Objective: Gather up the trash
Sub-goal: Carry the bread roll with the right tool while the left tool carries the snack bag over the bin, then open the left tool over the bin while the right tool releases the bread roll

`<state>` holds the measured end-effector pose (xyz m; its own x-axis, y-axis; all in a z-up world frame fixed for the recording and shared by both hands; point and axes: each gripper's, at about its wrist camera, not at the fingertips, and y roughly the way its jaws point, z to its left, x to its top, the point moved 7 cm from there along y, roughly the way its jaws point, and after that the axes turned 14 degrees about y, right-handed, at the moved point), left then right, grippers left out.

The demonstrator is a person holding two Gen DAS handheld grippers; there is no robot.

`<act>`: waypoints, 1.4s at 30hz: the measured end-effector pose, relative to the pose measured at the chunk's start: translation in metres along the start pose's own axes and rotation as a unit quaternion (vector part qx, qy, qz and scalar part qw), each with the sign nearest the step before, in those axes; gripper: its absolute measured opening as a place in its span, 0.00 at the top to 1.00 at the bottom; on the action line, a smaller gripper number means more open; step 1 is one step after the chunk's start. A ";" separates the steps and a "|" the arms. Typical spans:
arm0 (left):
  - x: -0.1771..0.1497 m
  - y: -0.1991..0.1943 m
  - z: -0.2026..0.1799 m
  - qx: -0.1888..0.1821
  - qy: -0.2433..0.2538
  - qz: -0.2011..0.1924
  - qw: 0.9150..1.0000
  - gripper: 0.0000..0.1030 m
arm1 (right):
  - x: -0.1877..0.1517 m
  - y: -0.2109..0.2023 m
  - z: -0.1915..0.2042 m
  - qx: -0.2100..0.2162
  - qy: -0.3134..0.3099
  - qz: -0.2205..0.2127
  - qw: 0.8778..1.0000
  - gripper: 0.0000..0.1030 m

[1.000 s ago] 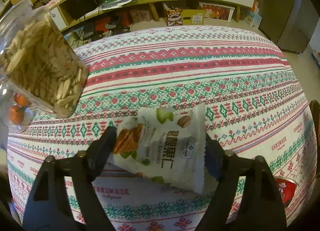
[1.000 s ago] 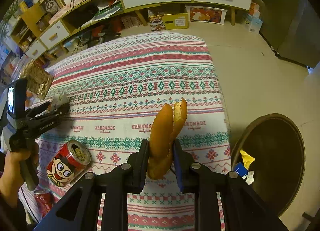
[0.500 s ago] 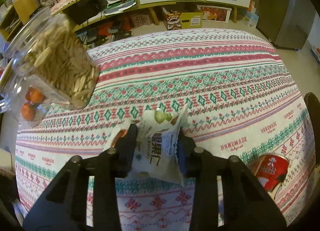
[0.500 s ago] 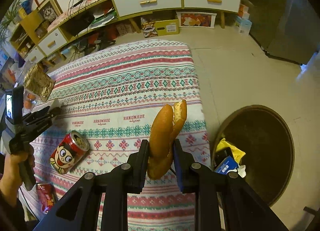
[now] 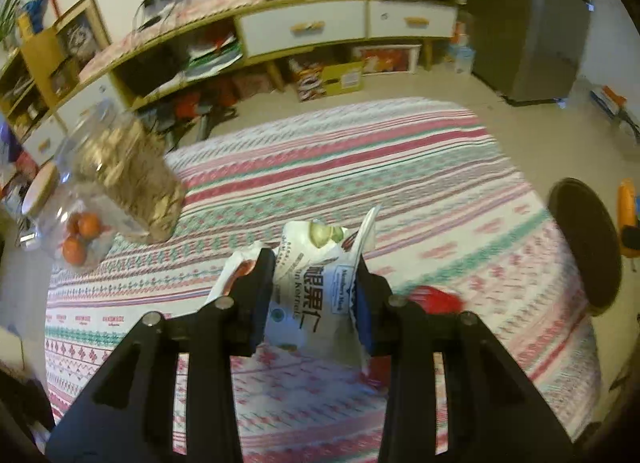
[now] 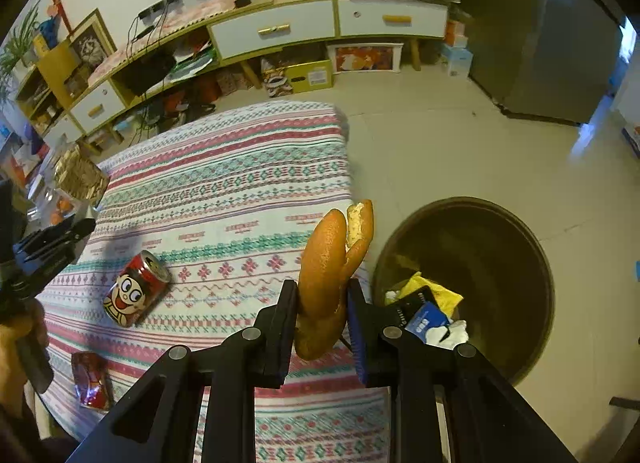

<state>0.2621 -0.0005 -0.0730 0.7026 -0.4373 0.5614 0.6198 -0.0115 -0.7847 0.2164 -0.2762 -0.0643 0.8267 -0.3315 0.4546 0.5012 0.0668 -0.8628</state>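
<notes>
Left gripper (image 5: 314, 283) clamped on white snack packet (image 5: 316, 295), pads pressing both sides, packet crumpled, lifted clear of striped tablecloth (image 5: 400, 183). Jaws closed in on the packet within the last second, no further closing just now. Blurred red can (image 5: 436, 297) just right of the gripper on the cloth. Further left, clear jar of seeds (image 5: 128, 179) standing near table edge, with a clear tub of orange fruit (image 5: 78, 235) beside it. Dark bin (image 5: 584, 247) at right past table edge. Low cabinet with white drawers (image 5: 304, 29) along far wall, boxes on the floor under it.

Right gripper (image 6: 322, 303) fingers nearly together, clamped on piece of bread (image 6: 326, 275), torn end up, lower end hanging between the pads. Bread held over table's right edge, just beside the bin (image 6: 480, 231) on the floor. Inside the bin: yellow wrapper (image 6: 436, 291), blue-and-black packet (image 6: 424, 317), white scrap. On the cloth (image 6: 240, 191) to the left: red cartoon can (image 6: 136, 291) on its side, red wrapper (image 6: 90, 381) nearer the table edge. Left gripper (image 6: 80, 229) seen at far left, held in a hand (image 6: 16, 335); packet not discernible there. Seed jar (image 6: 80, 177) behind it. Cabinet (image 6: 280, 29), grey fridge (image 6: 560, 43) farthest back.
</notes>
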 end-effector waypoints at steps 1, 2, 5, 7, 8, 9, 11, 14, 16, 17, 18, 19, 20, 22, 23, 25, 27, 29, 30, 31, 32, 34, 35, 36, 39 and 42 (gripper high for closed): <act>0.004 -0.003 -0.008 -0.005 0.007 -0.005 1.000 0.63 | 0.000 -0.002 -0.005 0.000 0.004 -0.001 1.000 0.76; 0.008 -0.009 -0.018 -0.010 0.015 -0.010 1.000 0.63 | -0.001 -0.003 -0.010 0.000 0.008 -0.002 1.000 0.76; 0.019 -0.019 -0.048 -0.028 0.040 -0.020 0.999 0.63 | -0.003 -0.008 -0.030 -0.003 0.020 -0.002 1.000 0.76; 0.026 -0.023 -0.068 -0.039 0.055 -0.025 0.997 0.63 | -0.004 -0.012 -0.041 -0.006 0.026 -0.003 1.000 0.76; 0.031 -0.026 -0.084 -0.049 0.063 -0.028 0.996 0.63 | -0.004 -0.014 -0.048 -0.009 0.029 -0.005 1.000 0.76; 0.033 -0.027 -0.092 -0.055 0.066 -0.030 0.996 0.63 | -0.005 -0.016 -0.056 -0.013 0.031 -0.007 0.999 0.76; 0.040 -0.031 -0.119 -0.073 0.075 -0.034 0.994 0.63 | -0.005 -0.020 -0.069 -0.017 0.036 -0.009 0.999 0.76; 0.051 -0.035 -0.157 -0.094 0.094 -0.036 0.990 0.63 | -0.007 -0.025 -0.088 -0.022 0.041 -0.011 0.999 0.76; 0.056 -0.037 -0.179 -0.105 0.106 -0.036 0.988 0.63 | -0.008 -0.028 -0.104 -0.027 0.047 -0.012 0.998 0.76; 0.059 -0.037 -0.191 -0.112 0.112 -0.036 0.987 0.63 | -0.009 -0.030 -0.110 -0.029 0.049 -0.013 0.998 0.76; 0.062 -0.036 -0.201 -0.116 0.116 -0.035 0.986 0.63 | -0.010 -0.031 -0.119 -0.032 0.054 -0.013 0.998 0.76; 0.064 -0.035 -0.210 -0.120 0.120 -0.034 0.985 0.63 | -0.010 -0.031 -0.127 -0.034 0.057 -0.013 0.998 0.76; 0.067 -0.033 -0.221 -0.125 0.124 -0.032 0.984 0.63 | -0.011 -0.032 -0.134 -0.037 0.061 -0.012 0.997 0.76; 0.071 -0.029 -0.243 -0.135 0.131 -0.029 0.982 0.63 | -0.014 -0.032 -0.149 -0.042 0.068 -0.009 0.997 0.76; 0.071 -0.027 -0.252 -0.139 0.133 -0.028 0.981 0.63 | -0.015 -0.032 -0.155 -0.045 0.071 -0.008 0.996 0.75; 0.073 -0.019 -0.271 -0.146 0.138 -0.020 0.979 0.62 | -0.017 -0.031 -0.168 -0.048 0.075 -0.004 0.996 0.75; 0.075 -0.011 -0.286 -0.155 0.136 -0.014 0.978 0.62 | -0.020 -0.030 -0.178 -0.051 0.078 -0.001 0.996 0.75; 0.076 -0.005 -0.297 -0.164 0.131 -0.008 0.978 0.62 | -0.023 -0.029 -0.186 -0.055 0.080 0.001 0.995 0.75; 0.077 -0.001 -0.303 -0.166 0.129 -0.004 0.978 0.62 | -0.023 -0.029 -0.189 -0.056 0.081 0.002 0.995 0.75; 0.078 0.001 -0.307 -0.167 0.129 -0.004 0.977 0.62 | -0.024 -0.029 -0.192 -0.057 0.082 0.003 0.995 0.75; 0.079 0.004 -0.311 -0.169 0.129 -0.003 0.977 0.62 | -0.023 -0.028 -0.194 -0.058 0.084 0.003 0.995 0.75; 0.080 0.007 -0.318 -0.176 0.128 0.000 0.976 0.62 | -0.023 -0.026 -0.199 -0.059 0.087 0.005 0.995 0.75; 0.081 0.008 -0.321 -0.183 0.128 0.002 0.975 0.59 | -0.022 -0.024 -0.200 -0.059 0.087 0.006 0.994 0.75; 0.082 0.008 -0.322 -0.188 0.128 0.005 0.974 0.59 | -0.022 -0.023 -0.201 -0.061 0.087 0.007 0.994 0.75; 0.084 0.005 -0.324 -0.195 0.126 0.002 0.973 0.47 | -0.020 -0.017 -0.200 -0.066 0.086 0.010 0.994 0.75; 0.087 -0.004 -0.319 -0.182 0.132 -0.018 0.974 0.22 | -0.020 -0.012 -0.198 -0.067 0.084 0.013 0.994 0.75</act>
<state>0.2097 -0.3254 -0.1047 0.5382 -0.6459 0.5415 0.4439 -0.3289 -0.8335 0.1436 -0.4564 -0.1064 0.7788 -0.4841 0.3990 0.4327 -0.0460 -0.9004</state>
